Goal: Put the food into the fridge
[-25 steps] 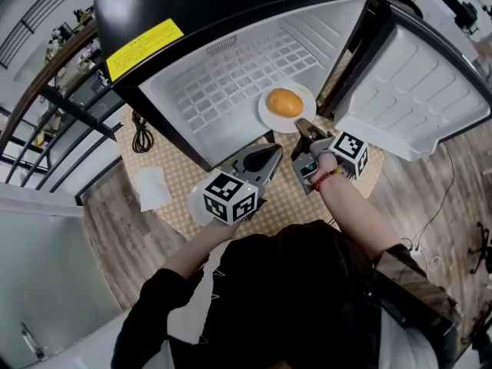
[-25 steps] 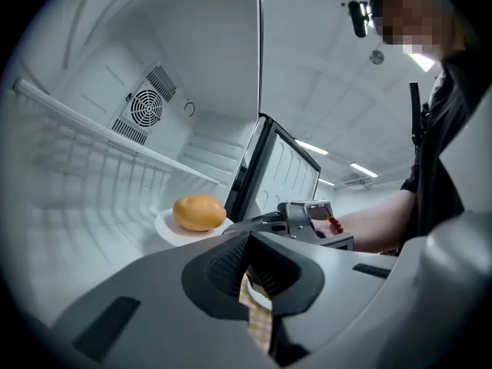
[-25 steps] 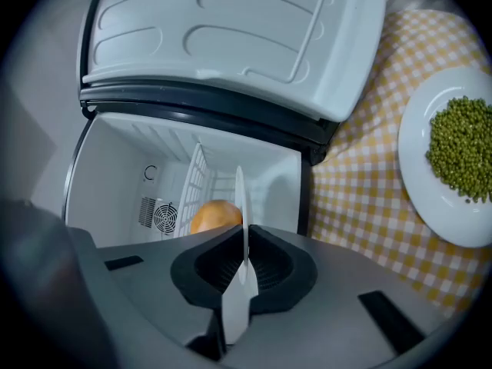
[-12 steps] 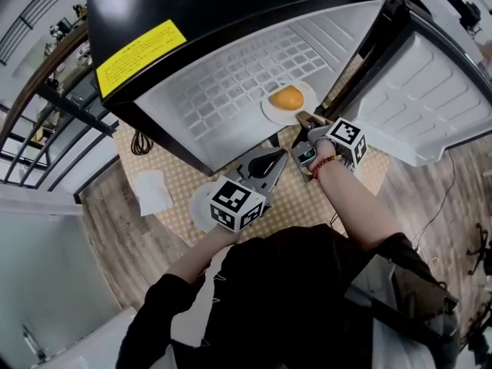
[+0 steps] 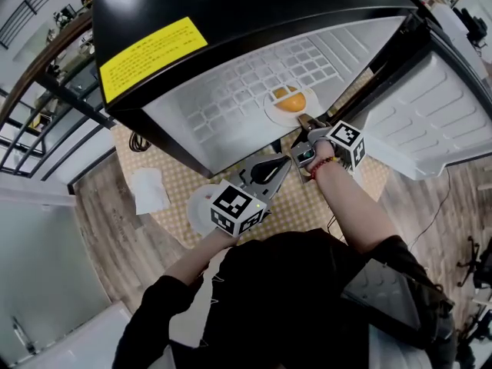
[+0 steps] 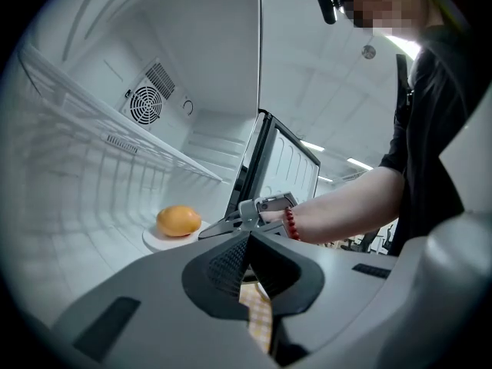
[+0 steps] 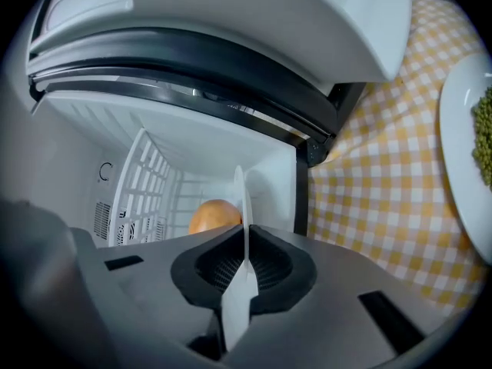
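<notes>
Table under a yellow checked cloth
The table [image 5: 173,171] carried the open fridge [image 5: 231,21]; a white plate [image 5: 198,206] lay on the cloth in front of the fridge, and a black cable [image 5: 140,139] lay just beside the fridge.

Open fridge [image 5: 231,21], right side of its mouth taken up
The door [image 5: 442,102] is swung wide to the right, so the inside can be reached from the front. The right of the opening is blocked by the plate [image 5: 275,111] and by the right gripper [image 5: 304,121] clamped on its rim. Room is left on the floor to the plate's left, capped above by the wire shelf [image 5: 246,91].
</notes>
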